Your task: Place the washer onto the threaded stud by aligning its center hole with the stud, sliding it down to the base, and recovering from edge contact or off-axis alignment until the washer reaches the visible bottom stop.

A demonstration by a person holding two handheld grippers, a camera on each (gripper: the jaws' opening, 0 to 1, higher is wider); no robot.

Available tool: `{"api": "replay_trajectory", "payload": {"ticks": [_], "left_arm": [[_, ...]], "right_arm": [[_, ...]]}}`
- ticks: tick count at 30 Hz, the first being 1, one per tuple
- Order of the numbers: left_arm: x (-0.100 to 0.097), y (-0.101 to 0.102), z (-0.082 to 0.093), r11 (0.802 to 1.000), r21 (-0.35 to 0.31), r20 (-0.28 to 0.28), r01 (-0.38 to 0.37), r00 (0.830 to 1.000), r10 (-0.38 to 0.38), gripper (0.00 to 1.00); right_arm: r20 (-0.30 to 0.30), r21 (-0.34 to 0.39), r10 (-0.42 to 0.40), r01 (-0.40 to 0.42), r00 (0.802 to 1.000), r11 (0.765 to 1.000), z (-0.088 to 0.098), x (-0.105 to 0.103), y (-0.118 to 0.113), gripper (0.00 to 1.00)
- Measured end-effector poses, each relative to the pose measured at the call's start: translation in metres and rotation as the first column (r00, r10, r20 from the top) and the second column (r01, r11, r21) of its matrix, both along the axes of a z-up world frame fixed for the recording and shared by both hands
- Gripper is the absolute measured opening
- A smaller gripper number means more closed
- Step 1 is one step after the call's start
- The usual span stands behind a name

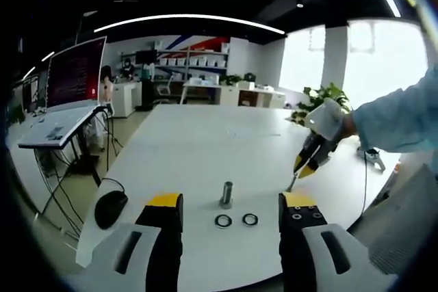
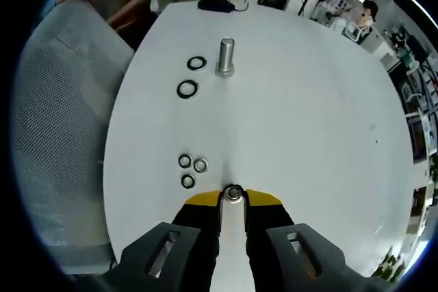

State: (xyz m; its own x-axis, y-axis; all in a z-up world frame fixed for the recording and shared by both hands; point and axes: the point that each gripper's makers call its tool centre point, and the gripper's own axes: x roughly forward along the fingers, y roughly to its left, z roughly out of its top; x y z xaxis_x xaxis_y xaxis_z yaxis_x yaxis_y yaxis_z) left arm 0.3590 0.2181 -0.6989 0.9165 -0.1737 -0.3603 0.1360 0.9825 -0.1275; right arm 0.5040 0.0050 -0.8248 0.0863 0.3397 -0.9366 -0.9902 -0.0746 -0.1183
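Stud [image 2: 225,57] threads — too small to tell.

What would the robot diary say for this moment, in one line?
right gripper: shut on small silver metal washer | left gripper: open, idle | upright silver threaded stud: bare | spare washers: on white table

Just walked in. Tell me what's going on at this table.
A person is working with two handheld grippers over a white table. The right gripper is pinching a small washer at its tips, beside three small washers lying on the table. The threaded stud stands upright farther off, bare, with two larger dark rings flat next to it. The left gripper is open, aimed at the stud and holding nothing.
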Motion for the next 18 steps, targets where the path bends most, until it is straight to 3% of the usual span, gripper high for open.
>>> {"api": "replay_trajectory", "payload": {"ticks": [7,18], "left_arm": [[0.0,0.0,0.0,1.0,-0.001,-0.002,-0.002,1.0,0.002,0.55],[0.0,0.001,-0.001,1.0,-0.001,-0.004,-0.004,1.0,0.004,0.55]], "right_arm": [[0.007,-0.025,0.023,-0.023,1.0,0.999,-0.007,-0.001,-0.002,0.17],[-0.016,-0.029,-0.031,0.031,0.999,0.999,-0.01,-0.001,-0.012,0.17]]}}
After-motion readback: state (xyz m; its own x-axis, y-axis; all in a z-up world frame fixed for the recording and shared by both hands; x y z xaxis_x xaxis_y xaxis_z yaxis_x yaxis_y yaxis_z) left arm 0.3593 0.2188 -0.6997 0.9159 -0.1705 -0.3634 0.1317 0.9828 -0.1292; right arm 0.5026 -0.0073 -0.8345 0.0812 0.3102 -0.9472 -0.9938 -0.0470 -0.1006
